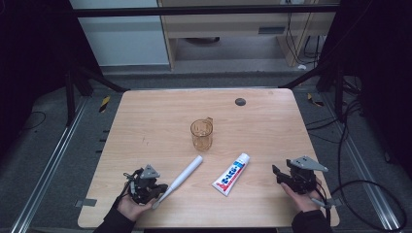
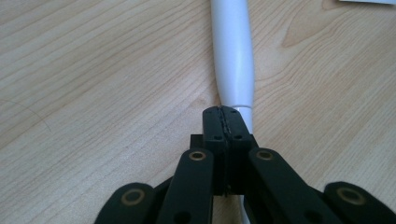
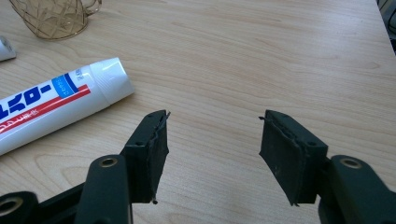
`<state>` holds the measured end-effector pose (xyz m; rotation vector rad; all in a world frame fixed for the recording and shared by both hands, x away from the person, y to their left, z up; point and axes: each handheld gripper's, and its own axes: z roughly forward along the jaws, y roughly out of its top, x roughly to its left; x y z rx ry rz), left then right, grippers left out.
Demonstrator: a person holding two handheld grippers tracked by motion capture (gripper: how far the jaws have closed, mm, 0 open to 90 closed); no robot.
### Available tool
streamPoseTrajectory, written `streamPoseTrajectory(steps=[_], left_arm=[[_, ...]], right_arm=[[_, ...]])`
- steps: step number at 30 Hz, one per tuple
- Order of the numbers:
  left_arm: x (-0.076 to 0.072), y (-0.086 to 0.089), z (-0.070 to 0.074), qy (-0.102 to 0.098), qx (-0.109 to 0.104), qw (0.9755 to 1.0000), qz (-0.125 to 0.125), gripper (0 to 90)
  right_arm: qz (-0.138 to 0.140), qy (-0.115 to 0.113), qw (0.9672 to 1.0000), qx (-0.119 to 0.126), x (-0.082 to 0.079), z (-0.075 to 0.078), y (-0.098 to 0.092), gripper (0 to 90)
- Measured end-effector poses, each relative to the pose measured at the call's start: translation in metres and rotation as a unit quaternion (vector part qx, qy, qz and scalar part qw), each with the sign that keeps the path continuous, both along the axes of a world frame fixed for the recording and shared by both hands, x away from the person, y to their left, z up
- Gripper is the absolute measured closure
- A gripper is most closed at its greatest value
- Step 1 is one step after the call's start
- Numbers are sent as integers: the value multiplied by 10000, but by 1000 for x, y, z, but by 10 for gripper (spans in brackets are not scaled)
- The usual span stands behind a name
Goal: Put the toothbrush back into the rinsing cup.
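Note:
A white toothbrush-like stick [image 1: 187, 172] lies slanted on the wooden table [image 1: 155, 126], its thin end by my left gripper [image 1: 163, 188]. In the left gripper view the jaws [image 2: 226, 114] are pressed together, and the white stick [image 2: 233, 60] runs under their tips; nothing shows between the pads. A white toothpaste tube [image 1: 232, 174] with red and blue print lies right of the middle. My right gripper [image 1: 278, 173] rests near the table's right front with its jaws wide apart [image 3: 212, 140] and nothing between them; the tube's cap end [image 3: 109, 79] lies to their left. An amber clear cup [image 1: 201, 133] stands upright in the centre.
A dark round grommet [image 1: 240, 101] sits in the table top near the far edge. Cables [image 1: 369, 194] trail over the floor on the right. The cup [image 3: 53, 16] shows at the top left of the right gripper view. A person's hands hold both grippers at the near edge.

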<state>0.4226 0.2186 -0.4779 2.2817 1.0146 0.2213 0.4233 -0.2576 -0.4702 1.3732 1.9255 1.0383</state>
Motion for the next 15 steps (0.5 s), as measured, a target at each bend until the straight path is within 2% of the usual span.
streamPoseTrajectory(steps=[15], left_arm=[[-5,-9,-2,68,19,9998,-171,895]], right_arm=[[-3,-4,10000,3,0,0,0,412]])
